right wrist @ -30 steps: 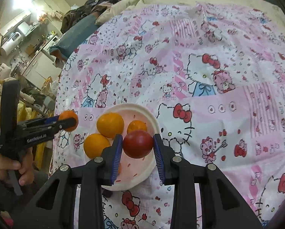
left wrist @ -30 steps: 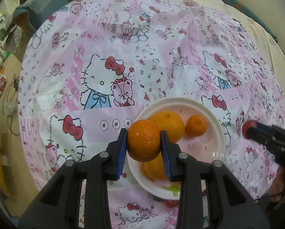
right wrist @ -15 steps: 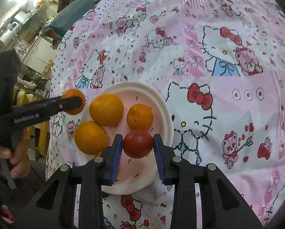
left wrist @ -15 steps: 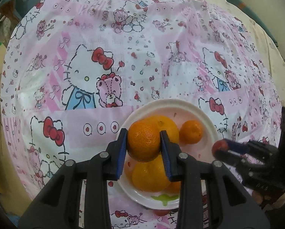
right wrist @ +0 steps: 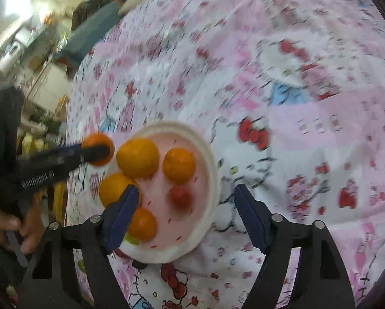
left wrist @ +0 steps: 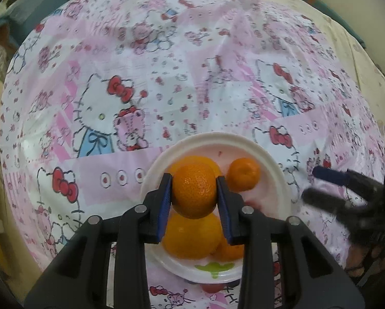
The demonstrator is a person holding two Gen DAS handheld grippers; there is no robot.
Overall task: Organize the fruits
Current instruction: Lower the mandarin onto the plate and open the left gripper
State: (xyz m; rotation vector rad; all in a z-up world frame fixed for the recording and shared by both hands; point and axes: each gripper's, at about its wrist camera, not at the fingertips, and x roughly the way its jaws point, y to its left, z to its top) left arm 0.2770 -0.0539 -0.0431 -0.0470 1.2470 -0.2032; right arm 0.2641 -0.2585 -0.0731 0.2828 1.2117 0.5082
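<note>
The left tool [left wrist: 194,189] is narrowed onto a mandarin [left wrist: 194,190], its two blue pads pressed against the fruit's left and right sides, and holds it above the near-left part of the white plate [left wrist: 274,164]. In the right wrist view the same tool [right wrist: 94,152] reaches in from the left with the mandarin [right wrist: 98,149] at its tip, just off the plate's left rim, and a hand [right wrist: 9,229] grips its handle at the near left.

The right tool [right wrist: 186,208] is opening, its jaws now spread wide. The small red fruit [right wrist: 181,196] lies on the plate [right wrist: 210,159] below the gap between them, and neither pad touches it. Its left finger [right wrist: 123,211] crosses in front of two oranges at the plate's near-left side; its right finger [right wrist: 251,219] hangs over the cloth just beyond the plate's right rim. In the left wrist view this tool [left wrist: 318,184] shows blurred at the right, clear of the plate, with its fingers apart.

On the plate lie a large orange [right wrist: 137,157] at the far left, a smaller one [right wrist: 179,164] to its right, another [right wrist: 112,188] at the left and one [right wrist: 142,224] nearest the camera. The plate sits on a worktop covered by a pink cartoon-cat cloth [right wrist: 308,128].
</note>
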